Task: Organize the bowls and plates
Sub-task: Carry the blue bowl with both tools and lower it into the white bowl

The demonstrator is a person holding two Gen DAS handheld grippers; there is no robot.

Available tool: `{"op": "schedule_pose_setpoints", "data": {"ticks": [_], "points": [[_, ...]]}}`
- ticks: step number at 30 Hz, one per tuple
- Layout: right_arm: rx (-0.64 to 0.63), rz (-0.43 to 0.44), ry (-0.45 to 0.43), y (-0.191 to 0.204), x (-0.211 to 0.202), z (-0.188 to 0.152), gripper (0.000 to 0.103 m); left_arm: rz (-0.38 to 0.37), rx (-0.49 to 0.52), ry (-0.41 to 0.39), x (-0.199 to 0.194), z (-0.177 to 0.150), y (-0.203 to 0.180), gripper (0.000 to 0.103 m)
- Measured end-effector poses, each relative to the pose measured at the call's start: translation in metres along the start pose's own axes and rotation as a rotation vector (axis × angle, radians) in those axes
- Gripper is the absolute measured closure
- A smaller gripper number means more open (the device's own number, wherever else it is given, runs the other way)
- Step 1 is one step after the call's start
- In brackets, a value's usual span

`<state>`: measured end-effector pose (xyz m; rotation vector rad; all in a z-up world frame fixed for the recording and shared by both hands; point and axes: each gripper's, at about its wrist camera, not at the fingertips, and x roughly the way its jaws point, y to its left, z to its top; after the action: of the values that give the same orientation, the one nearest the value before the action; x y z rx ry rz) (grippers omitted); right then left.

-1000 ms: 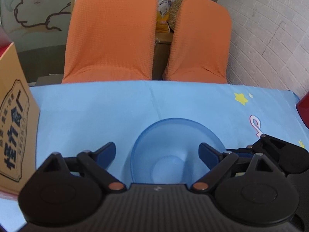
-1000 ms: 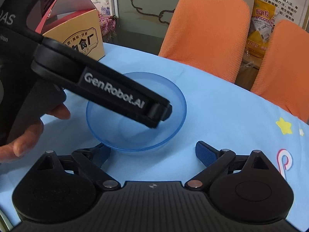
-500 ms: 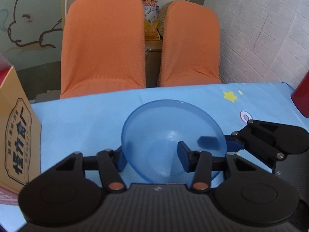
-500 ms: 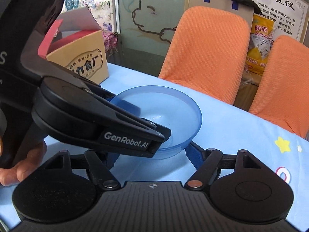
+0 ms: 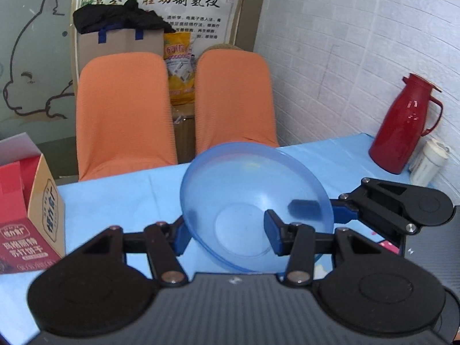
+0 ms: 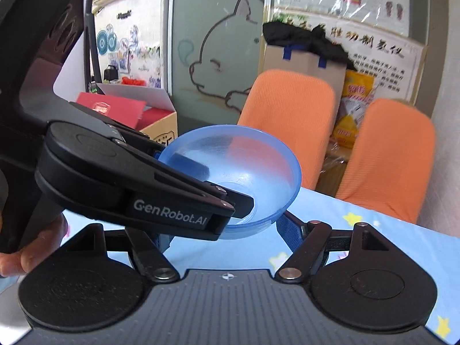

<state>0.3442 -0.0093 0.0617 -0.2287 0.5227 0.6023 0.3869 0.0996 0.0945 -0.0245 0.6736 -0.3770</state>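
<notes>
A translucent blue bowl is lifted above the light blue tablecloth and tilted. My left gripper is shut on the bowl's near-left rim, one finger inside and one outside. In the right wrist view the same bowl hangs in the left gripper, which crosses from the left. My right gripper sits open just below and in front of the bowl, not holding it; its fingers reach toward the bowl's right side in the left wrist view.
A red thermos and a white cup stand at the table's far right by the brick wall. An open cardboard snack box stands at the left. Two orange chairs stand behind the table.
My left gripper has closed on the bowl's rim and lifted it off the table, tilting it. The right gripper has stayed open beside it.
</notes>
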Motion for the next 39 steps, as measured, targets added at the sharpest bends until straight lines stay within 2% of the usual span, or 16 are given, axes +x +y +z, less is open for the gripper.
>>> {"op": "schedule_pose_setpoints", "data": {"ticks": [5,9,13,17,23,27,28,32,36,38,39], "points": [[0.011,-0.044,-0.030,0.007,-0.068,-0.038,0.000,-0.065,0.035,0.000,-0.033,-0.037,-0.056,0.055],[0.033,-0.082,-0.019,0.009,-0.110,-0.073,0.000,-0.127,0.055,0.029,-0.045,-0.071,-0.098,0.055],[0.077,-0.124,0.008,0.010,-0.138,-0.107,0.000,-0.171,0.078,0.073,-0.043,-0.106,-0.135,0.054],[0.129,-0.146,0.050,0.010,-0.149,-0.139,0.000,-0.175,0.113,0.124,-0.039,-0.135,-0.162,0.054],[0.173,-0.120,0.072,0.007,-0.146,-0.163,0.000,-0.160,0.125,0.174,-0.029,-0.150,-0.166,0.052],[0.174,-0.113,0.059,0.004,-0.145,-0.168,0.000,-0.133,0.140,0.182,-0.023,-0.151,-0.165,0.041],[0.168,-0.112,0.054,0.006,-0.150,-0.172,0.000,-0.140,0.136,0.185,-0.025,-0.151,-0.164,0.033],[0.171,-0.136,0.064,0.011,-0.173,-0.190,0.000,-0.131,0.119,0.158,-0.038,-0.147,-0.160,0.028],[0.220,-0.152,0.052,0.008,-0.192,-0.202,0.000,-0.112,0.071,0.090,-0.059,-0.145,-0.150,0.022],[0.242,-0.162,0.038,0.005,-0.196,-0.203,0.000,-0.090,0.042,0.069,-0.063,-0.143,-0.146,0.008],[0.251,-0.167,0.032,0.003,-0.196,-0.203,0.000,-0.082,0.032,0.057,-0.065,-0.144,-0.145,0.008]]}}
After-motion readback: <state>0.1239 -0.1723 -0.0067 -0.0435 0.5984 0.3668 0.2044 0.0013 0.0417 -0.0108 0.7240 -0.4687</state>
